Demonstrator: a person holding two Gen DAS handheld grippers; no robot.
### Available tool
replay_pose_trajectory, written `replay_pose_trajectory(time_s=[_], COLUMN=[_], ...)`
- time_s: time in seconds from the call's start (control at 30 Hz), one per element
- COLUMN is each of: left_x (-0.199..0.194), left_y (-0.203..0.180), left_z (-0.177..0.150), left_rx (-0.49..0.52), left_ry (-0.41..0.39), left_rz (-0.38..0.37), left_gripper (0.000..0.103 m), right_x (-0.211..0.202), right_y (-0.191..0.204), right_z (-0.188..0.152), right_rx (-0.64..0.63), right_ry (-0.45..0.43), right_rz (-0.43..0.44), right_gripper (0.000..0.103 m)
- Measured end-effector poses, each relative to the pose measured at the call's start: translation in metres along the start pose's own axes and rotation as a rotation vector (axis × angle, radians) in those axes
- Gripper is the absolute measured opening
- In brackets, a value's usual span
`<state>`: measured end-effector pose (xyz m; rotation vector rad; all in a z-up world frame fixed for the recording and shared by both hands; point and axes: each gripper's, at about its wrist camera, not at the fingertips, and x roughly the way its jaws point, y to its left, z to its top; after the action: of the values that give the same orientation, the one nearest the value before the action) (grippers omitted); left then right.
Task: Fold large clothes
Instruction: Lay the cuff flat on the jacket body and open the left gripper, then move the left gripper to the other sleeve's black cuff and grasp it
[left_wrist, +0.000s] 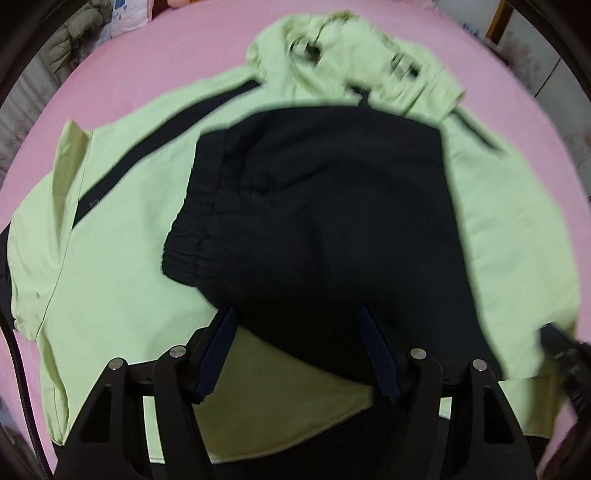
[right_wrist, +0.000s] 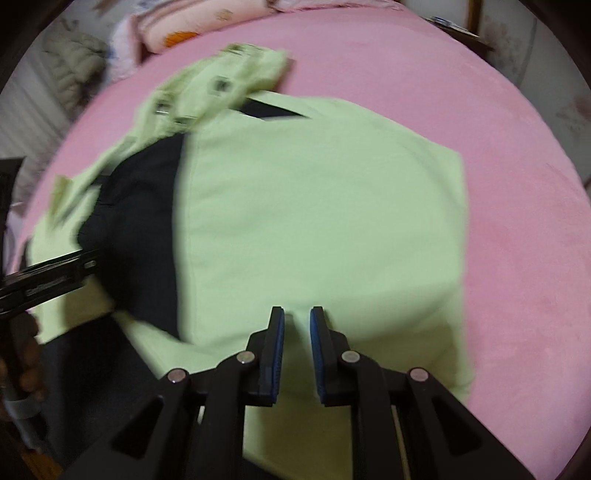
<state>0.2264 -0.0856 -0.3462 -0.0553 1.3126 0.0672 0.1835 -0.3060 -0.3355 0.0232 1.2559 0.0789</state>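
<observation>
A large light green jacket (left_wrist: 122, 229) with black panels lies spread on the pink bed (left_wrist: 147, 74). A black part with an elastic hem (left_wrist: 314, 206) is folded over its middle, and the hood (left_wrist: 347, 55) lies bunched at the far end. My left gripper (left_wrist: 297, 317) is open wide over the near edge of the black part, nothing between its fingers. In the right wrist view the jacket (right_wrist: 314, 206) shows a folded green panel. My right gripper (right_wrist: 296, 314) hovers over the green panel's near edge, its fingers a narrow gap apart, holding nothing.
Bare pink sheet (right_wrist: 517, 221) stretches to the right of the jacket. Pillows (right_wrist: 192, 22) and a grey padded coat (right_wrist: 74, 62) lie at the far left. The left gripper (right_wrist: 48, 277) shows at the left edge of the right wrist view.
</observation>
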Motion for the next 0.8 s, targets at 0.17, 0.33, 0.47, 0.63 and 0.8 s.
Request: replay_pose_trajectory(time_s=[0.17, 0.33, 0.47, 0.63, 0.8], left_x=[-0.006, -0.009, -0.037, -0.101, -0.172], left_y=[0.002, 0.001, -0.003, -0.012, -0.022], left_z=[-0.003, 0.002, -0.002, -0.008, -0.018], left_rx=[0.003, -0.007, -0.009, -0.015, -0.042], left_ry=[-0.009, 0.011, -0.007, -0.055, -0.118], left_rz=[-0.004, -0.014, -0.031, -0.061, -0.081], left_gripper=[0.067, 0.067, 0.067, 0.068, 0.077], right_x=[-0.010, -0.016, -0.032, -0.078, -0.136], right_y=[-0.036, -0.037, -0.027, -0.012, 0.000], right_z=[-0.006, -0.010, -0.011, -0.013, -0.011], right_rx=[0.051, 0.084, 0.096, 0.056, 0.012], right_ry=[-0.005, 0.005, 0.007, -0.013, -0.037], right_rz=[-0.026, -0.017, 0.009, 0.046, 0.119], right_gripper=[0.003, 0.006, 0.007, 0.007, 0.007])
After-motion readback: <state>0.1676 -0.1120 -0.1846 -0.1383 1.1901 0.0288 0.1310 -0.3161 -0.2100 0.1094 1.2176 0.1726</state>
